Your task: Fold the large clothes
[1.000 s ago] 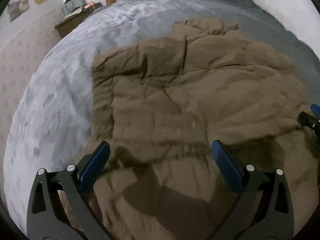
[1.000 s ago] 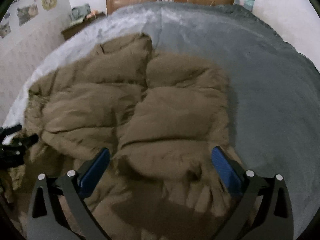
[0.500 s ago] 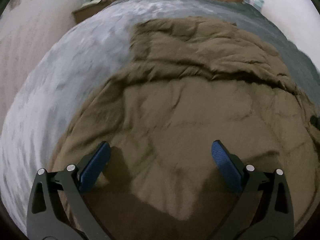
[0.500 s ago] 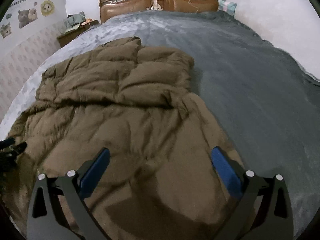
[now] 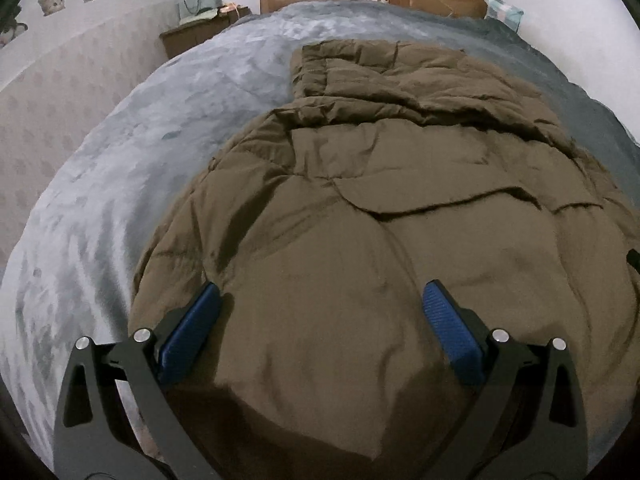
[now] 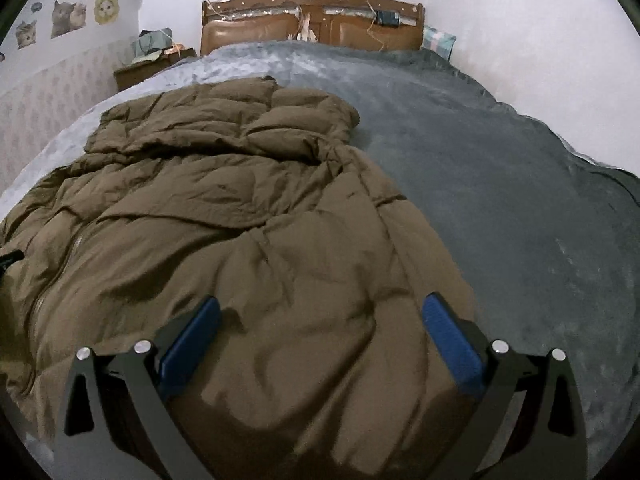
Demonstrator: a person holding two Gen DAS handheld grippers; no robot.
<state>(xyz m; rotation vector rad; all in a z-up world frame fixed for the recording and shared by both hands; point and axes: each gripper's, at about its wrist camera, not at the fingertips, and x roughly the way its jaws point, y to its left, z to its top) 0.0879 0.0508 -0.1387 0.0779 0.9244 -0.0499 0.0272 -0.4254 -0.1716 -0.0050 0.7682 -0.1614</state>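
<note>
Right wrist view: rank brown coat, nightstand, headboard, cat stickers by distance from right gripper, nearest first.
1. Brown coat, directly under the right gripper.
2. Nightstand, far left, beside the bed.
3. Headboard, centre back; close to the nightstand.
4. Cat stickers, upper left wall; too close to call.

One brown coat [image 6: 240, 240] lies on one bed [image 6: 520, 208]. Two grippers show, the left [image 5: 322, 310] and the right [image 6: 320, 322], each with two blue pads [image 5: 190, 332] set wide apart above the coat's near end. One wooden headboard [image 6: 312, 20] stands at the bed's far end. One nightstand [image 6: 140, 70] sits left of the headboard. One pillow [image 6: 438, 40] rests at the headboard's right end. Four animal stickers [image 6: 68, 14] show on the wall left of the bed.
</note>
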